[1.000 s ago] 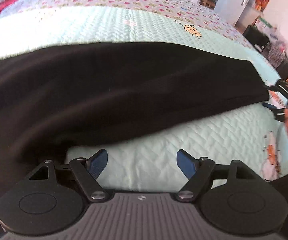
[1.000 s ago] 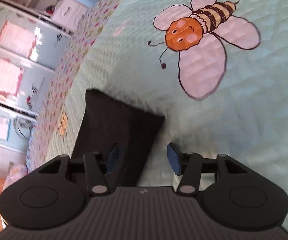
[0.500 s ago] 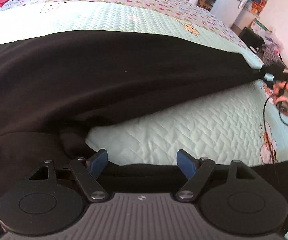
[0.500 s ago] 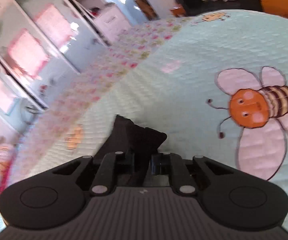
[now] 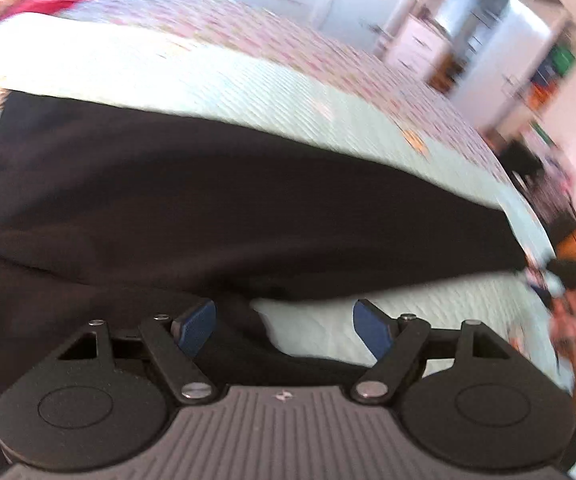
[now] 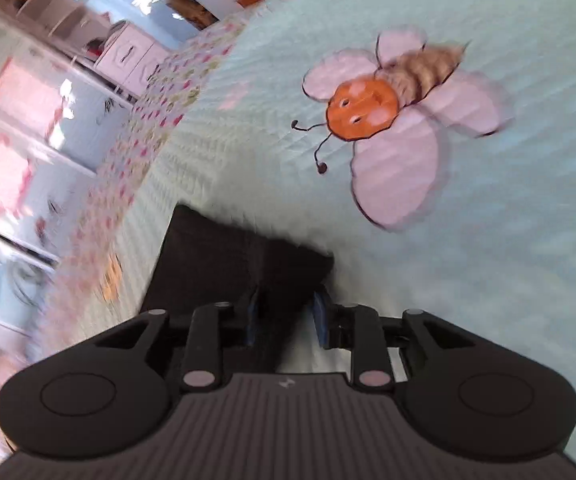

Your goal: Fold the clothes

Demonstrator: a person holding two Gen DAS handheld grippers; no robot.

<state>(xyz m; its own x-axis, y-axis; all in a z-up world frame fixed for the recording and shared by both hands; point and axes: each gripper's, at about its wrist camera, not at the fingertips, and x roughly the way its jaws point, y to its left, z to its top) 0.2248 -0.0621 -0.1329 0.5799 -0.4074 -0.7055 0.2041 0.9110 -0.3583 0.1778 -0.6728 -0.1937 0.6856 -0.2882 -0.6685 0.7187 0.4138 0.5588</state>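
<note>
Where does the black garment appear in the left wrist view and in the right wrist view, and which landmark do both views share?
Left wrist: the black garment stretches across the middle, left edge to far right.
Right wrist: its end lies lower centre, between the right gripper fingers.
Shared landmark: the mint quilted bedspread with its floral band.

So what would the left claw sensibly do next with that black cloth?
Probably ease forward and close on the black garment edge. The left claw is open, cloth by one finger only, while the right claw seems to pinch the far corner on the quilt.
</note>
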